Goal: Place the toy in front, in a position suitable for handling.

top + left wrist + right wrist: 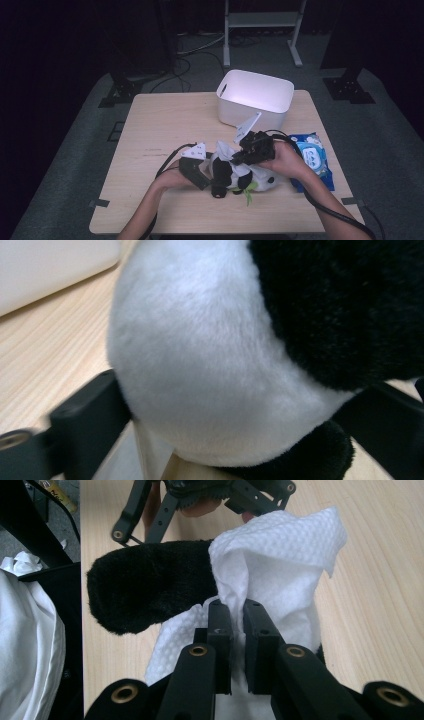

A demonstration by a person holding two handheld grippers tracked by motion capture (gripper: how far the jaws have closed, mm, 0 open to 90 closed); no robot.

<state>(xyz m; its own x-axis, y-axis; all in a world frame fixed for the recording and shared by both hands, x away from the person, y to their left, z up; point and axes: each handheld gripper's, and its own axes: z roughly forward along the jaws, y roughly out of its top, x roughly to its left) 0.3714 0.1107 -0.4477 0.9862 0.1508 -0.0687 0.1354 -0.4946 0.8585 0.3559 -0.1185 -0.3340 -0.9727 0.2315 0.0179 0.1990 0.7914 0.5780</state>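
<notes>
Right gripper (236, 611) pinches a white wet wipe (280, 555) against the plush panda (235, 172); left gripper (200, 167) stands open astride the panda's body, just nearer than the white bin (255, 97).

Your forearms are bare, no sleeves. Each hand-held gripper, left (199, 172) and right (246, 150), is black with a pale three-cornered plate on top, brass-coloured screws at the jaw links (right gripper view), and a trailing black cable.
</notes>
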